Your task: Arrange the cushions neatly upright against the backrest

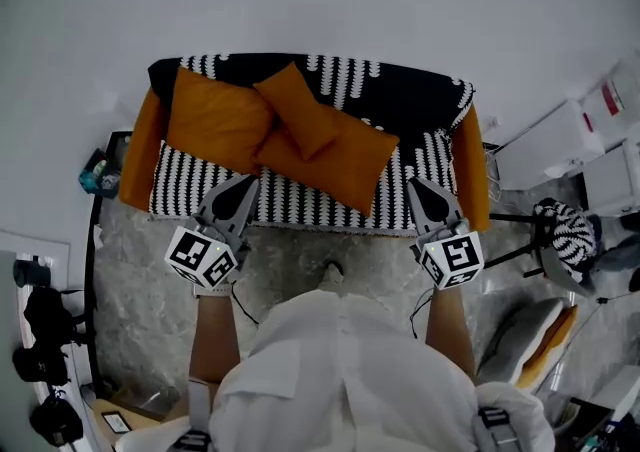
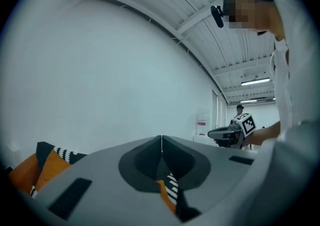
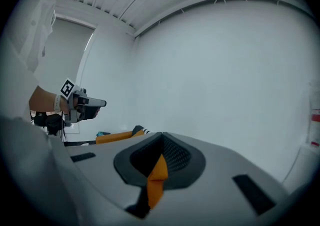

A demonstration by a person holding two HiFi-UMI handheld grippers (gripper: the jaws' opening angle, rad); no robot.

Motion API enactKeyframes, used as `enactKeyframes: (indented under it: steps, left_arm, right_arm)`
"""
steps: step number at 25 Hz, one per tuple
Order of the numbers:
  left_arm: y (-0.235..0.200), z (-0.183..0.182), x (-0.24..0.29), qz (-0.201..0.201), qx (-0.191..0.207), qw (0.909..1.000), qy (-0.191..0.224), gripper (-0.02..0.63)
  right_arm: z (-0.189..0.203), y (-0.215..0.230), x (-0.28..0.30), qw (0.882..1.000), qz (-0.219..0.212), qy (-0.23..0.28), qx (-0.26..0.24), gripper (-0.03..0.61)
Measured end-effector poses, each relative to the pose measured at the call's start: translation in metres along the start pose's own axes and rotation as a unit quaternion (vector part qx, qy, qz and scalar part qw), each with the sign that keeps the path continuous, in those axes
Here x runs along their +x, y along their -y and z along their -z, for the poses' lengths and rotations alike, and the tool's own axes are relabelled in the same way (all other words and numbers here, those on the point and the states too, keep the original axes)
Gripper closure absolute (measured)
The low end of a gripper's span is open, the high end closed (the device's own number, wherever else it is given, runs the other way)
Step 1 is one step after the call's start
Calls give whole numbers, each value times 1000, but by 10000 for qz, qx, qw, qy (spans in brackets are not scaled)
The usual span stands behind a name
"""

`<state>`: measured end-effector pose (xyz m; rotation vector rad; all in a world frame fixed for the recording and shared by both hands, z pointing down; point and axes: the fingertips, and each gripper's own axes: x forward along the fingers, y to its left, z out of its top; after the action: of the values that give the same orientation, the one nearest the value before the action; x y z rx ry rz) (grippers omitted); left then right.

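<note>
A sofa (image 1: 410,92) with a black-and-white patterned cover and orange arms stands against the wall. Three orange cushions lie on it. One leans on the backrest at the left (image 1: 212,122), a small one (image 1: 296,105) sits askew in the middle, and a long one (image 1: 335,162) lies slanted across the seat. My left gripper (image 1: 243,183) and right gripper (image 1: 419,186) hover at the seat's front edge, both shut and empty. The left gripper view shows its jaws (image 2: 161,139) meeting, with the sofa's left end (image 2: 44,166) beyond. In the right gripper view the jaws (image 3: 161,135) are shut too.
A stool with a striped cushion (image 1: 562,230) and white cabinets (image 1: 560,145) stand to the right of the sofa. A small stand with a teal object (image 1: 98,172) is at the sofa's left end. Camera gear (image 1: 42,340) sits at the lower left. The floor is marbled grey.
</note>
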<state>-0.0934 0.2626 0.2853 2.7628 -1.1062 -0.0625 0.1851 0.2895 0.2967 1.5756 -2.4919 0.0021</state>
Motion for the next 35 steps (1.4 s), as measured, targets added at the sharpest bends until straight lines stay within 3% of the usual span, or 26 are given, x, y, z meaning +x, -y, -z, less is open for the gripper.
enactKeyframes:
  steps: [8, 10, 14, 25, 35]
  left_arm:
    - [-16, 2, 44, -122, 41, 9999, -90, 595]
    - [-21, 3, 54, -134, 38, 9999, -93, 595]
    - [-39, 7, 66, -176, -36, 9998, -99, 595]
    - [-149, 19, 136, -217, -184, 9994, -197, 595]
    - [-249, 34, 185, -240, -65, 9984, -513, 595]
  right_arm:
    - [4, 31, 43, 9993, -378, -58, 48, 569]
    - [9, 37, 52, 9987, -485, -157, 46, 531]
    - [13, 47, 76, 9981, -552, -249, 69, 528]
    - [15, 59, 206, 9940, -932, -568, 42, 496]
    - [34, 62, 320, 9911, -938, -905, 275, 464]
